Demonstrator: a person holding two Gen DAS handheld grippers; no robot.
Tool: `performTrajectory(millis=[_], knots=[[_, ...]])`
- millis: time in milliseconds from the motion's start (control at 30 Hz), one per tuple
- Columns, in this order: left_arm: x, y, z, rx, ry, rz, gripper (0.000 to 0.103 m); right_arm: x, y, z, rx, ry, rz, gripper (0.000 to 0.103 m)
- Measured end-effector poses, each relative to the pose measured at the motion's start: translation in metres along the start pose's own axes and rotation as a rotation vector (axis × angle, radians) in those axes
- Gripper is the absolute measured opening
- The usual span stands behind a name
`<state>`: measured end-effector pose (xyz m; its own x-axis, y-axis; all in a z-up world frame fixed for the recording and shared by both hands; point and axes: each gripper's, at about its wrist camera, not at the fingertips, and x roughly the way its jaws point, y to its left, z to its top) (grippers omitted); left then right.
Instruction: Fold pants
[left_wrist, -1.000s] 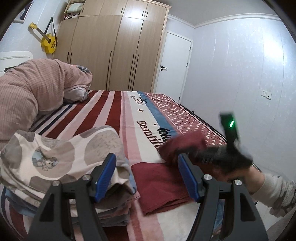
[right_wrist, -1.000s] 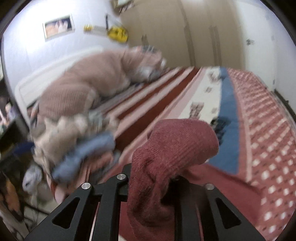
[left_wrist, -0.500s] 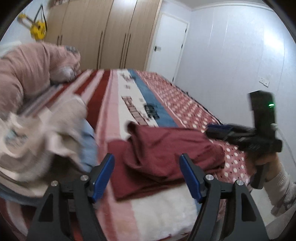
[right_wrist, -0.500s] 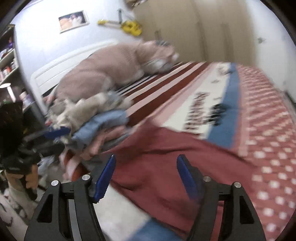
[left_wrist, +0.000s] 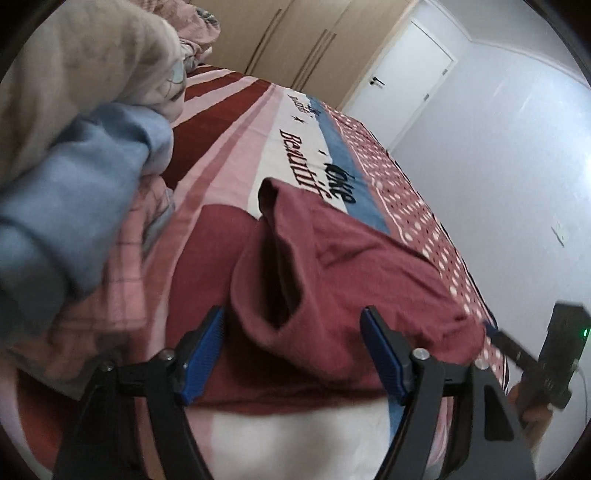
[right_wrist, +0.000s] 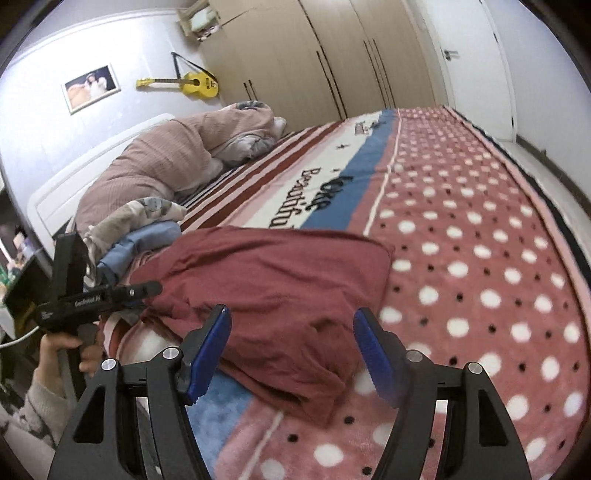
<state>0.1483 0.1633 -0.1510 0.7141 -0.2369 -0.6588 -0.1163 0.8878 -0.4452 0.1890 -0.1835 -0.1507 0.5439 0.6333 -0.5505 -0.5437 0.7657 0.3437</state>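
Maroon pants (left_wrist: 351, 266) lie loosely folded on the patterned bed blanket (left_wrist: 236, 147), with one raised fold standing open toward me. My left gripper (left_wrist: 293, 350) hangs low over their near edge. Its jaws are closing with cloth between the blue pads, which do not press on it. In the right wrist view the pants (right_wrist: 277, 280) spread ahead, and my right gripper (right_wrist: 291, 350) stands open over their near corner, gripping nothing. The left gripper (right_wrist: 144, 290) shows there at the pants' left edge, held by a hand. The right gripper (left_wrist: 498, 338) shows at their far right edge.
A pile of folded clothes (left_wrist: 74, 184) crowds the left, close to the left gripper; it also appears as the pile (right_wrist: 147, 236). A pink duvet (right_wrist: 166, 162) lies by the headboard. The dotted blanket (right_wrist: 480, 258) stretches right. Wardrobe (right_wrist: 314, 66) and door (left_wrist: 402, 85) stand behind.
My right gripper has let go of the bunched pants, opened and drawn back. The pants now lie folded on the bed. My left gripper has dropped down and rolled toward their near edge.
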Motion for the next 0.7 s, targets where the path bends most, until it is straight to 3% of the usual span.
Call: performTrajectory(millis=[33,100,233,367,500,567,600,700], knots=[[0.005,-0.001,0.002,-0.004,-0.005,0.015,0.033,0.002,-0.002,-0.001,0.01,-0.001,0.008,0.065],[0.011,-0.005,0.004,0.009,-0.007,0.045,0.009,0.004,-0.005,-0.003,0.024,-0.006,0.019,0.065],[-0.012,-0.021,0.01,0.133,-0.108,0.155,0.005,0.004,-0.007,-0.002,0.039,-0.016,0.033,0.065],[-0.034,-0.02,0.018,0.168,-0.169,0.298,0.005,0.0,-0.006,0.001,0.025,-0.023,0.022,0.065],[-0.015,-0.013,0.009,0.214,-0.091,0.373,0.007,0.009,-0.008,0.002,0.034,0.001,-0.002,0.065],[-0.006,-0.009,0.005,0.224,-0.081,0.415,0.019,0.016,-0.012,0.001,0.066,0.019,-0.005,0.066],[-0.005,-0.008,0.005,0.223,-0.084,0.418,0.031,0.02,-0.015,0.0,0.09,0.035,-0.002,0.067],[-0.009,-0.009,0.005,0.221,-0.081,0.342,0.054,0.03,-0.022,-0.003,0.15,0.083,0.034,0.074]])
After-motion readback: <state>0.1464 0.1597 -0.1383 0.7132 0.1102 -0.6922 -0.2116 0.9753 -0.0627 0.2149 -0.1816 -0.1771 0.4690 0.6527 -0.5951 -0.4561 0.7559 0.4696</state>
